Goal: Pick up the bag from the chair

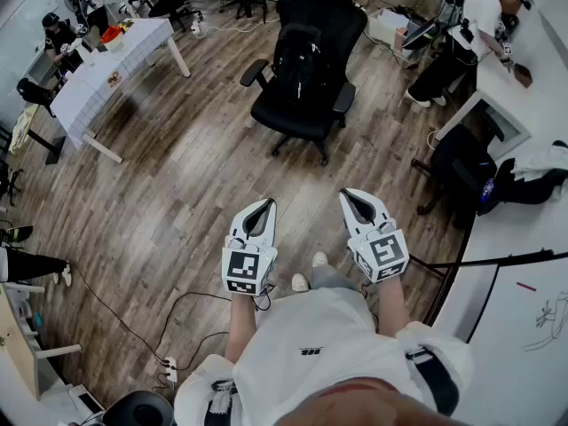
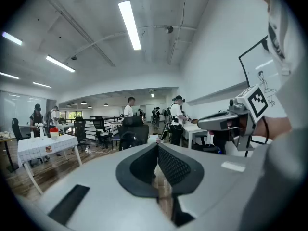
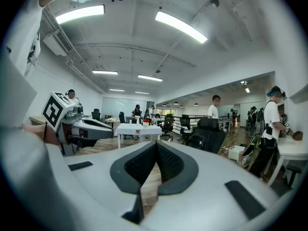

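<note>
The left gripper (image 1: 264,209) and right gripper (image 1: 351,198) are hovering side by side, jaws clenched on nothing. What looks like a dark bag (image 1: 297,60) is sitting on the chair (image 1: 297,115) well ahead.

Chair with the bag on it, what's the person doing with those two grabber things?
A person holds the left gripper and right gripper out front, both shut and empty. The bag sits on the chair some way ahead, untouched. The pickup has not started yet.
</note>
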### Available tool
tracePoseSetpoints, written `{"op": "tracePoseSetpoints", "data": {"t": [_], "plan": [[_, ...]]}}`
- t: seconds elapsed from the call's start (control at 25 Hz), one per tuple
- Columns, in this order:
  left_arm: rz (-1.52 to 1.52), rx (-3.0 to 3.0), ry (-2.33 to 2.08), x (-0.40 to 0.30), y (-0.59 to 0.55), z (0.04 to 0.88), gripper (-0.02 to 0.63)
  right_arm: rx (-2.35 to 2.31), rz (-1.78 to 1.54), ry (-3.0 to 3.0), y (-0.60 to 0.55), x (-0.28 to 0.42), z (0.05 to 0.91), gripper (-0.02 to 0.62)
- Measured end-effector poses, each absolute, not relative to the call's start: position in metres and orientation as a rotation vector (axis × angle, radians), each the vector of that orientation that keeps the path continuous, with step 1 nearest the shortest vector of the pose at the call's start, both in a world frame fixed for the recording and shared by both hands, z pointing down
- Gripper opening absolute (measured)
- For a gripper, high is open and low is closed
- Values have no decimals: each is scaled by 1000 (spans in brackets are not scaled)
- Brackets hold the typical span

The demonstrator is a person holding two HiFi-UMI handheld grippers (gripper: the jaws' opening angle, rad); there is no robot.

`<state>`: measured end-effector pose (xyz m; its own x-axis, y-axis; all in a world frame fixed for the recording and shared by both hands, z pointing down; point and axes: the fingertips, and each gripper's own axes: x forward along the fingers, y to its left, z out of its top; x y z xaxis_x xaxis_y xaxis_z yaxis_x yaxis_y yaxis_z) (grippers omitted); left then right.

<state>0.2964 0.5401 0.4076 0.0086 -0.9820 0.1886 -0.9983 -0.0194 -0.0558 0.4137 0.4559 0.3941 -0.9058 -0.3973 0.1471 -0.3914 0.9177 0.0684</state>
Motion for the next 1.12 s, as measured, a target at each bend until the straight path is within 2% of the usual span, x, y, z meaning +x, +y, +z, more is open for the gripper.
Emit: {"op": "tracePoseSetpoints", "data": {"t": [0.64,1.12], "plan": [[265,2211,-2118,273,521,407,12,665,-8,-2877,445,394,409,-5],[290,2201,-2105,227,427,422,12,640,3,-2875,352,343,422,-5]]}}
